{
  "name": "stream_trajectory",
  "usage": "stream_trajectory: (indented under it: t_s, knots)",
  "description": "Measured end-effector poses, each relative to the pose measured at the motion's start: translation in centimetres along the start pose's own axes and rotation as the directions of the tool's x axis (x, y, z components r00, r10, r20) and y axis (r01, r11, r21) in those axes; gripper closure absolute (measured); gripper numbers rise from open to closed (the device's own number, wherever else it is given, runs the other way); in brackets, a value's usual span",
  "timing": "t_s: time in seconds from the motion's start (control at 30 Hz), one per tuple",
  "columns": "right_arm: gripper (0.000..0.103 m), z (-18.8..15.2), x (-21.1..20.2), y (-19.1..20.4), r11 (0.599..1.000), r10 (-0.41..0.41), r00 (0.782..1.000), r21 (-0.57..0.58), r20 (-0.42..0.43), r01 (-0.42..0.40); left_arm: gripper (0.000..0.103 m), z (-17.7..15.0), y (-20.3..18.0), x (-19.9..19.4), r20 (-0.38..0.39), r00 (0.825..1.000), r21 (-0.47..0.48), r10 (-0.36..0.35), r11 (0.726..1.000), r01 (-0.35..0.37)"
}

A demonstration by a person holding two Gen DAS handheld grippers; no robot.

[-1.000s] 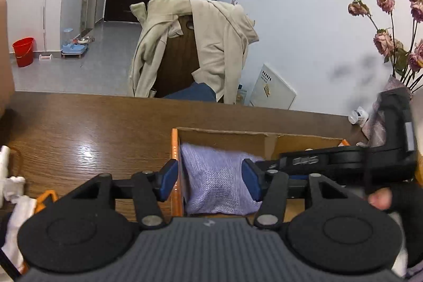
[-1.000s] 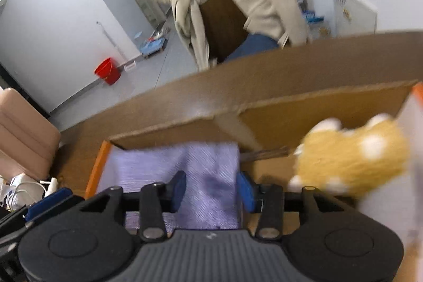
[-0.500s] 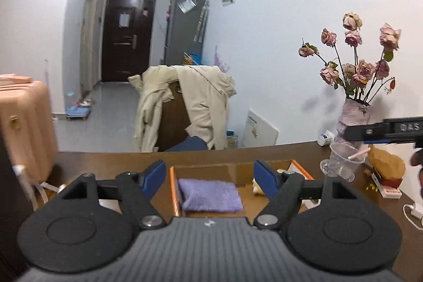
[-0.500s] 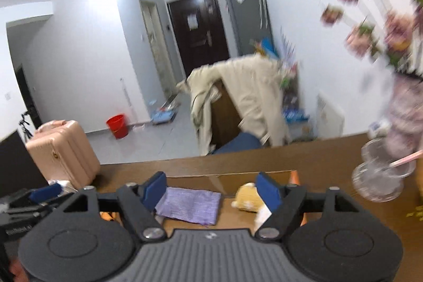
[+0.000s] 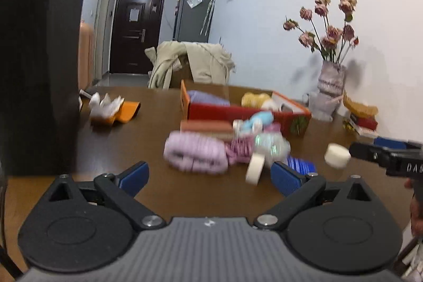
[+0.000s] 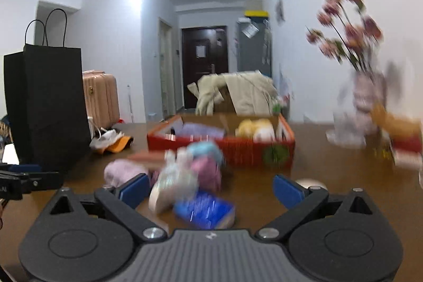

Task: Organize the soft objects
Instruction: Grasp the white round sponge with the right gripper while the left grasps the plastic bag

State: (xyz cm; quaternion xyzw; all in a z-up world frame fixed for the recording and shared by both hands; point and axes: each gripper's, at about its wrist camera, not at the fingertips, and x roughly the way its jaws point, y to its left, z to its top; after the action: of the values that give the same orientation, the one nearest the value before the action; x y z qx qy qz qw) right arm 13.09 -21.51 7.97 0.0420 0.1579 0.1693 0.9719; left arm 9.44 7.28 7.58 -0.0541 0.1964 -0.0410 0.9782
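A red cardboard box (image 5: 246,111) (image 6: 238,147) stands on the brown table and holds a folded purple cloth (image 5: 207,97) (image 6: 203,130) and a yellow plush toy (image 5: 257,99) (image 6: 253,127). In front of it lies a heap of soft things: a pink folded cloth (image 5: 194,153) (image 6: 123,169), a light blue piece (image 5: 260,119) (image 6: 205,149), a darker pink piece (image 6: 207,172) and a shiny pale bundle (image 5: 272,146) (image 6: 175,180). My left gripper (image 5: 208,177) and my right gripper (image 6: 210,189) hang before the heap, jaws still opening, nothing between them.
A white tape roll (image 5: 255,168), a blue packet (image 6: 205,209) and a white round piece (image 5: 337,155) lie near the heap. A tall black paper bag (image 6: 47,102) stands at the left, crumpled white and orange things (image 5: 111,107) beside it. A vase of dried roses (image 5: 330,86) stands at the right.
Both grippers have pulled back from the box, leaving the purple cloth inside it, and their jaws have spread wide. The heap of soft things has come into view.
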Motion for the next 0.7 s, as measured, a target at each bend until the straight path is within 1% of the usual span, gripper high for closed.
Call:
stream_trajectory:
  t_s: [0.07, 0.13, 0.23, 0.33, 0.53, 0.63, 0.7]
  knots:
    - [0.003, -1.4, -0.7, 0.1, 1.0, 0.001, 0.999, 0.007, -0.032, 0.0, 0.002, -0.5, 0.5, -0.5, 0.001, 1.0, 0.005, 0.0, 1.0, 0.0]
    - [0.003, -1.8, -0.9, 0.1, 1.0, -0.014, 0.999, 0.007, -0.048, 0.015, 0.002, -0.4, 0.6, -0.5, 0.005, 1.0, 0.005, -0.005, 1.0, 0.005]
    - [0.004, -1.8, -1.2, 0.2, 0.999, -0.037, 0.999, 0.019, -0.014, 0.037, 0.002, -0.5, 0.6, -0.1, 0.009, 1.0, 0.005, 0.002, 1.0, -0.002]
    - [0.004, -1.8, -1.1, 0.4, 0.999, -0.03, 0.999, 0.01, -0.012, 0.03, 0.002, -0.8, 0.5, 0.4, -0.002, 1.0, -0.005, -0.007, 1.0, 0.007]
    - [0.006, -2.2, 0.3, -0.4, 0.998, -0.049, 0.998, 0.035, -0.037, 0.05, 0.002, -0.6, -0.3, 2.7, -0.037, 0.999, 0.01, -0.022, 1.0, 0.023]
    - [0.011, -2.2, 1.0, -1.3, 0.997, -0.058, 0.997, 0.052, -0.049, 0.061, 0.003, -0.1, -0.8, 4.1, -0.046, 0.998, 0.006, -0.038, 0.999, 0.039]
    - [0.013, -2.1, 1.6, -1.8, 0.996, -0.068, 0.996, 0.061, -0.055, 0.071, 0.003, 0.4, -1.3, 5.0, -0.043, 0.997, 0.002, -0.063, 0.998, 0.064]
